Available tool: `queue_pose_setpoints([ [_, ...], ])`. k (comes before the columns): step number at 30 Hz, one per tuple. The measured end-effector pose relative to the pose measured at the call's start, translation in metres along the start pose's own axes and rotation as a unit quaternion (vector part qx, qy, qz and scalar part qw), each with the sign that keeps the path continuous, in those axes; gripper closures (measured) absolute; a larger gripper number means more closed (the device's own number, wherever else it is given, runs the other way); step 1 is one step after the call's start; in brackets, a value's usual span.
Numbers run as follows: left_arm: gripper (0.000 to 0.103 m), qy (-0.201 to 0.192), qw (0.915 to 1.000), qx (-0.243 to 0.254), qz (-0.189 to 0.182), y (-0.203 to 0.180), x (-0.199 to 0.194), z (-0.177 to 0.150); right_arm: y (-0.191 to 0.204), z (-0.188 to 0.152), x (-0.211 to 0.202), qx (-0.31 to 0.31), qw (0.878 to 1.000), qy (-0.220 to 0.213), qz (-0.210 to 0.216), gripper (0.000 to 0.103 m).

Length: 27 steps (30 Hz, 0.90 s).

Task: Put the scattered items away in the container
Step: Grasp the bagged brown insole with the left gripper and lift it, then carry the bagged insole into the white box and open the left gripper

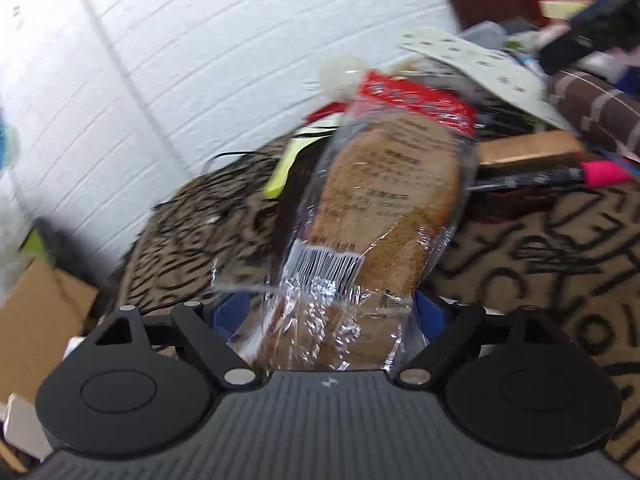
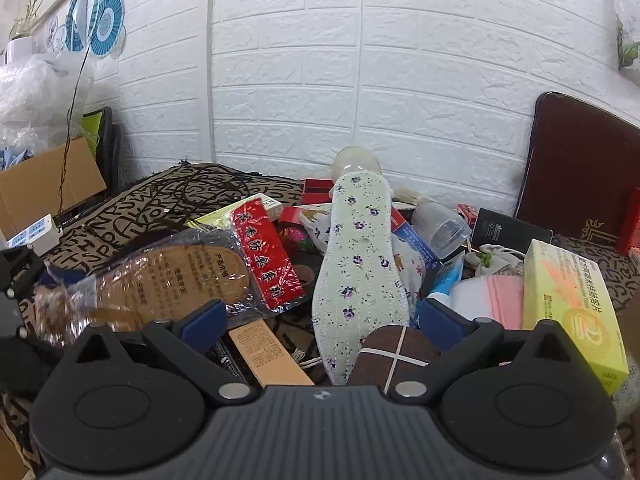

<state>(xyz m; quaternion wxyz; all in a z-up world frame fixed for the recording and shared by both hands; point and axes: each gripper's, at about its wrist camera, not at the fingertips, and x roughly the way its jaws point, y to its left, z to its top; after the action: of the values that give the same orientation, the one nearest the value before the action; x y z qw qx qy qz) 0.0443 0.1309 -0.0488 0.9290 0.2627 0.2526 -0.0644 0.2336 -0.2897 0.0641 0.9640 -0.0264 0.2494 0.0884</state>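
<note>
The left wrist view is blurred. At its centre, the left gripper (image 1: 326, 312) holds a packaged brown insole (image 1: 384, 204) in clear wrap with a red header card and a barcode sticker; its jaws stand wide, the blue pads at the pack's two sides, and the pack rises tilted from between them toward the upper middle of the frame. Whether the pads press on the wrap cannot be told here.

The right wrist view is sharp and shows the same packaged brown insole (image 2: 172, 276) from the side at centre left, lying tilted over the patterned cloth (image 2: 120, 216) of the desk, its heel end toward dark parts at the left edge. The right gripper (image 2: 320, 316) has its jaws spread with nothing pinched; between them lie a floral insole (image 2: 360, 264) and a brown checked insole (image 2: 396, 352).

Only this view shows a yellow medicine box (image 2: 572, 304) at right, a clear plastic cup (image 2: 444, 226), a white power strip (image 2: 34, 236) at left, and a dark chair back (image 2: 580, 168) at upper right. No container can be made out in either view.
</note>
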Motion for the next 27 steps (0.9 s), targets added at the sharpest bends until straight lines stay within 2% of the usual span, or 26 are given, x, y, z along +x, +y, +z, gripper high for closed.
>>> queue_pose_setpoints([
  [2,0.015,0.003,0.9988,-0.004,0.049,0.007,0.001,0.003,0.004,-0.001,-0.001,-0.008,1.000,0.001,0.006,0.000],
  [5,0.015,0.018,0.9962,0.010,0.085,0.007,0.013,0.007,0.008,-0.005,0.000,-0.011,1.000,0.002,0.020,0.000],
  [9,0.015,0.016,0.9954,0.057,0.075,-0.005,0.021,0.006,0.021,-0.007,0.011,-0.031,0.998,0.006,0.051,0.000],
  [14,0.015,0.010,0.9970,0.044,0.063,-0.002,0.013,-0.003,0.045,0.002,0.031,-0.081,0.994,-0.005,0.078,0.000],
  [16,0.015,0.012,0.9975,0.035,0.061,0.004,0.004,-0.011,0.054,0.004,0.035,-0.110,0.991,-0.030,0.072,0.000],
  [21,0.015,0.008,0.9984,0.029,0.047,0.015,0.015,-0.011,0.086,0.004,0.047,-0.215,0.972,-0.065,0.065,0.000],
  [24,0.014,0.005,0.9988,0.025,0.043,0.018,0.020,-0.010,0.103,0.001,0.058,-0.267,0.959,-0.065,0.067,0.003],
  [27,0.014,0.001,0.9991,0.019,0.037,0.020,0.018,-0.011,0.106,-0.002,0.060,-0.284,0.953,-0.063,0.085,0.004],
])
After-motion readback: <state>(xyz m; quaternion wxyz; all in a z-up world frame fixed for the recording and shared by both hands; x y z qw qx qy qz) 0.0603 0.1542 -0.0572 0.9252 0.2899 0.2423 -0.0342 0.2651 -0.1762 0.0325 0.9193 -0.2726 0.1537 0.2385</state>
